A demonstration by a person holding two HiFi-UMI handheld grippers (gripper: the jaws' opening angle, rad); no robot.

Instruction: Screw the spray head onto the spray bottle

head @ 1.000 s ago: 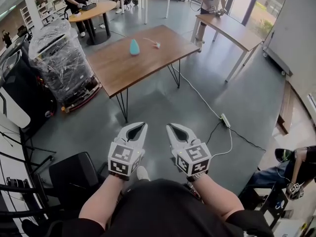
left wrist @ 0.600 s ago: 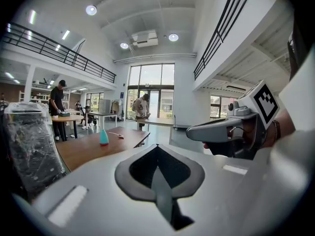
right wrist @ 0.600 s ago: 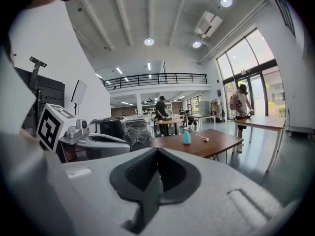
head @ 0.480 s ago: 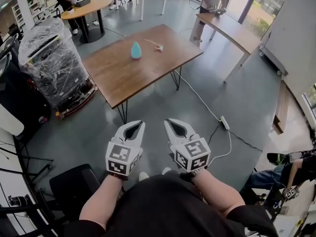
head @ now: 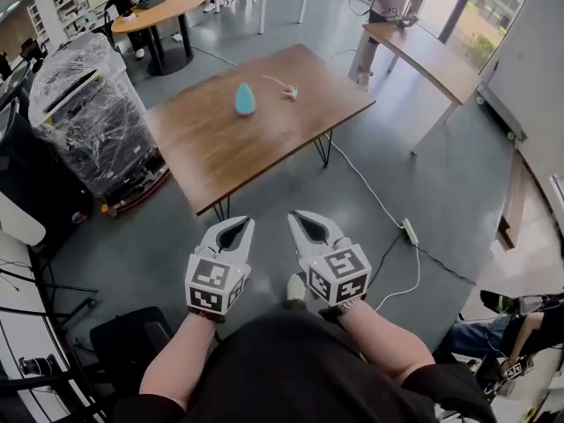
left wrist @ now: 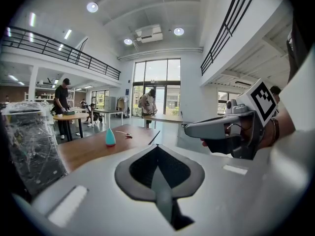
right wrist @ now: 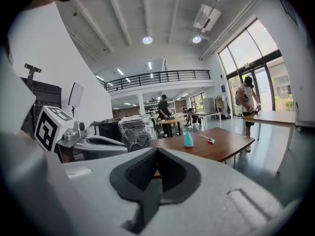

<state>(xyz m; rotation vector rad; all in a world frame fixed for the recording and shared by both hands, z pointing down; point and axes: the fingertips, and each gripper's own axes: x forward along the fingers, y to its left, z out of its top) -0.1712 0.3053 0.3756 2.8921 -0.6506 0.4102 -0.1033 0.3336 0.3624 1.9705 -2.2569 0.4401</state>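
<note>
Fingers of L gripper are pressed together w/ nothing btw them. R gripper is the same: tips touching, empty. Both are held low, side by side, near the person's body, pointing toward the desk.

Step in hand, as I judge it, is approach only, no pickup yet. Bottle stands upright on the far part of the desk. Head lies just to its right, thin tube trailing left; the two are apart, not joined.

Both things are far from the fingers, w/ floor & the desk's near edge between. Bottle is roughly in line w/ L gripper, head nearer R's line.

Next move prob calls for getting up to the desk, spreading both pairs, then L on the bottle & R on the head.
</note>
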